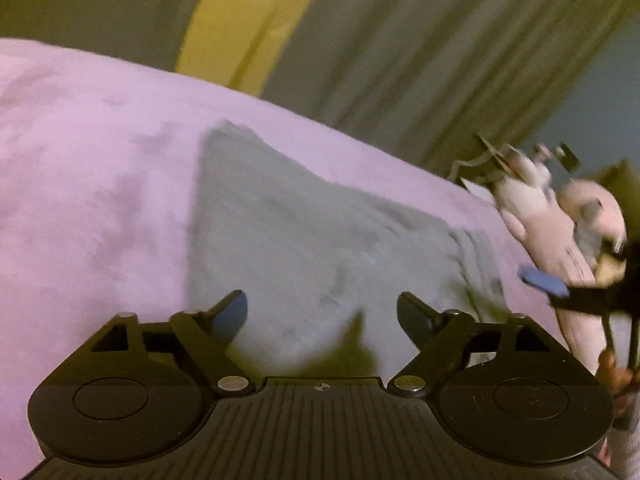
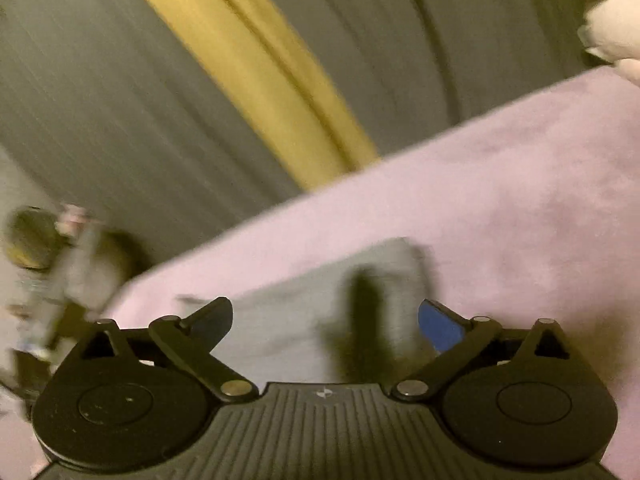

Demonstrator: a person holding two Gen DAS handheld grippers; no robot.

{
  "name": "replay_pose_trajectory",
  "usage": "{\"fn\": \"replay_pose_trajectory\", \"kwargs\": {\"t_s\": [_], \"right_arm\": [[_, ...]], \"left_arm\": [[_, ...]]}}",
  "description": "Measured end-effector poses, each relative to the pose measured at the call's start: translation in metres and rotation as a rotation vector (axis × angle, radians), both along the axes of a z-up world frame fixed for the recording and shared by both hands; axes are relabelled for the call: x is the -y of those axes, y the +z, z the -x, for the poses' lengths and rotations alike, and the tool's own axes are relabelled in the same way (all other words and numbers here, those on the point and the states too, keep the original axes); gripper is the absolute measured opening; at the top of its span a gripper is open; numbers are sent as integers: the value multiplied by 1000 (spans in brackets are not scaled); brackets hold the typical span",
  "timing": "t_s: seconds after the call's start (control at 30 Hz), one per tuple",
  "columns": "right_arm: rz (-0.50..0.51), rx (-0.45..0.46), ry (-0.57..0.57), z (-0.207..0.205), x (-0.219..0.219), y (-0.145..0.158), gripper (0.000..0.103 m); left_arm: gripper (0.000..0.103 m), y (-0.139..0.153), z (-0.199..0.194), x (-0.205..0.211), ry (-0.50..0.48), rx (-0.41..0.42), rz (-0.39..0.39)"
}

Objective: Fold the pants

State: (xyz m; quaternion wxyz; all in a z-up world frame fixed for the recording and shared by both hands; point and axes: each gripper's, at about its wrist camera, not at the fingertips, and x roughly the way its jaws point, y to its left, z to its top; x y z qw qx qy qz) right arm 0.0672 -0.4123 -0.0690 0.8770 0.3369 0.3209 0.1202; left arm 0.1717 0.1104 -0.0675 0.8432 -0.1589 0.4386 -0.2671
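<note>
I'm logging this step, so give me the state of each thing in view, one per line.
pants: grey, folded into a compact shape, lying flat on the pink cover, not held.
left hand-held gripper: open, nothing between its fingers.
right hand-held gripper: open, nothing between its fingers.
pink cover: spread out, lightly rumpled.
curtain: hanging behind.

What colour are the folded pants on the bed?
Grey, plain with no pattern. The pants lie on a pink blanket; the left wrist view shows them best.
</note>
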Motion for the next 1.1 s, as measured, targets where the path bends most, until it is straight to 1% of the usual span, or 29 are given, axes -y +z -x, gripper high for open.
{"fn": "replay_pose_trajectory", "kwargs": {"t_s": [0.07,0.1,0.13,0.17,0.2,0.23,0.27,0.3,0.33,0.37,0.4,0.43,0.47,0.5,0.53,0.57,0.6,0.63,0.67,0.7,0.73,0.8,0.83,0.87,0.9,0.93,1.0,1.03,1.1], "right_arm": [[-131,15,101,-2,-21,3,100],[-206,0,131,-6,-32,-3,100],[-273,-37,156,-11,-41,-12,100],[-310,-88,178,-16,-48,-23,100],[-312,-154,189,-22,-57,-35,100],[-260,-208,202,-28,-64,-46,99],[-179,-233,204,-29,-68,-51,93],[-78,-258,182,-28,-67,-53,71],[46,-282,143,-25,-65,-52,53],[147,-301,102,-23,-60,-51,22],[178,-308,72,-20,-50,-52,4],[118,-335,47,-16,-36,-54,1],[77,-350,19,-10,-26,-52,2],[116,-331,3,-4,-24,-44,1],[184,-295,1,4,-27,-33,2],[244,-266,-5,12,-32,-22,9],[306,-254,-29,21,-39,-14,32],[370,-246,-55,29,-44,-8,52],[438,-257,-83,38,-49,-5,90],[470,-242,-96,50,-54,-2,92],[459,-216,-78,60,-54,3,92],[379,-165,-26,88,-57,8,93],[355,-132,-14,102,-60,11,95],[366,-109,-19,114,-65,13,100],[394,-83,-36,126,-70,16,100],[414,-60,-65,139,-72,19,100],[405,-25,-98,157,-76,27,100],[396,-13,-133,166,-78,32,100],[392,15,-207,180,-84,43,100]], "left_arm": [[88,-9,9,11,-14,-30,22],[88,-13,12,17,-15,-43,28],[88,-14,17,20,-12,-39,18],[89,-15,21,22,-17,-18,0],[89,-15,26,23,-30,-1,-19],[89,-13,29,26,-38,8,-45],[89,-12,33,26,-43,17,-58],[89,-11,36,25,-42,17,-64],[89,-12,37,22,-35,10,-67],[89,-12,38,15,-30,7,-67],[89,-11,39,15,-23,3,-72],[89,-12,42,13,-16,0,-79],[92,-13,47,15,-14,0,-82],[95,-15,52,15,-6,-5,-87],[95,-18,58,11,1,-18,-90],[95,-22,60,14,6,-39,-92],[95,-25,64,16,9,-48,-95],[96,-27,69,20,11,-39,-108],[96,-27,73,24,7,-24,-128],[97,-26,79,30,-10,-4,-156],[97,-25,85,35,-23,8,-181],[97,-23,101,45,-47,34,-236],[97,-22,110,48,-51,46,-257],[97,-22,119,50,-55,39,-267],[97,-24,125,51,-65,4,-253],[97,-28,132,49,-71,-53,-213],[95,-35,147,43,-31,-119,-146],[95,-37,155,42,-17,-132,-133],[95,-36,168,42,3,-128,-163]]}}
